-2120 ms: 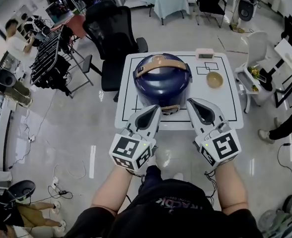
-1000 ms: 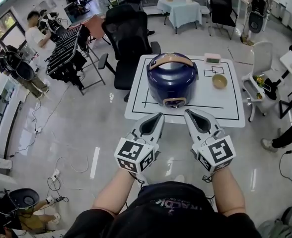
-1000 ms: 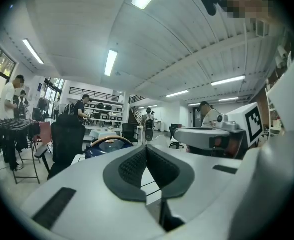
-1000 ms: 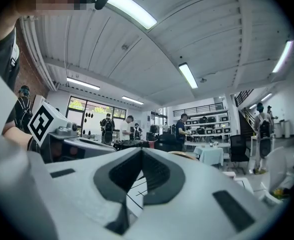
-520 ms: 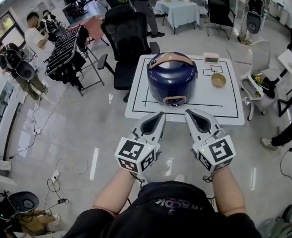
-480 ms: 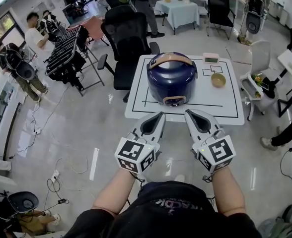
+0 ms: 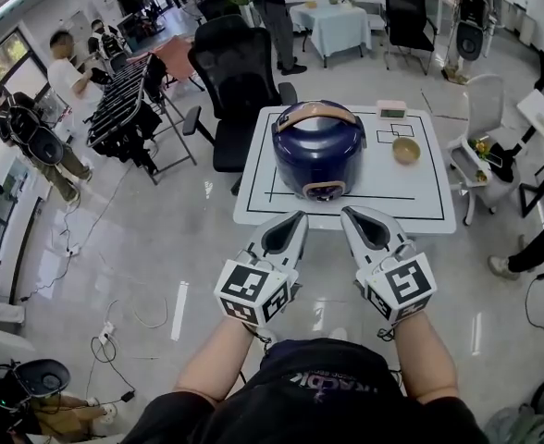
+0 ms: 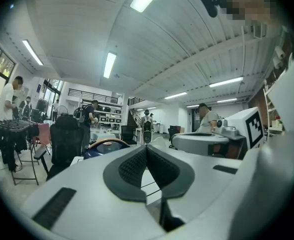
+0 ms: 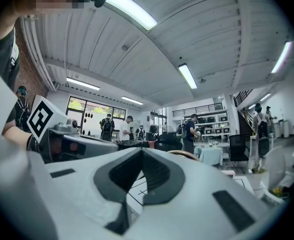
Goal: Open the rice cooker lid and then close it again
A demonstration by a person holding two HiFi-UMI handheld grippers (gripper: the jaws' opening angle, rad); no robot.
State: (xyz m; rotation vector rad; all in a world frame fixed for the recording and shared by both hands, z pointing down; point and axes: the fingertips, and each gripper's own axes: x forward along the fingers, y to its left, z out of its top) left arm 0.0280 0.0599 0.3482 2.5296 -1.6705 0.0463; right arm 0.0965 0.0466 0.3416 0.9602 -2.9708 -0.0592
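Left gripper (image 8: 146, 149): jaws pressed together, the dark ribbed pads meet along one line with nothing between them; it is held level and aimed toward the table
Right gripper (image 9: 141, 153): jaws likewise closed on nothing, pad against pad; held level beside the left one, the two tips angled slightly toward each other in the head view
Marker cubes: one on the rear of each gripper, the left cube (image 7: 251, 292) and the right cube (image 7: 400, 288) both just ahead of the person's forearms
Rice cooker (image 7: 318, 155): dark blue and rounded, it stands upright on the white table (image 7: 429, 206), left of the table's middle, inside a large black-lined rectangle
Lid (image 7: 315, 132): down on the cooker body
Handle (image 7: 314, 114): a tan band arched across the top of the lid
Front latch (image 7: 325, 191): a tan panel low on the cooker's side that faces the person
Grippers and cooker: well apart, neither gripper touches it; both tips sit near the table's front edge in the head view
Bowl (image 7: 405, 150): tan, on the table to the right of the cooker and apart from it
Small box (image 7: 391, 109): pinkish with a dark display, at the table's far edge beyond the bowl
Office chair (image 7: 240, 72): black, just past the table's far left corner
Room: several people stand at the left and far back, and a cloth-covered table (image 7: 333, 17) stands well behind the chair
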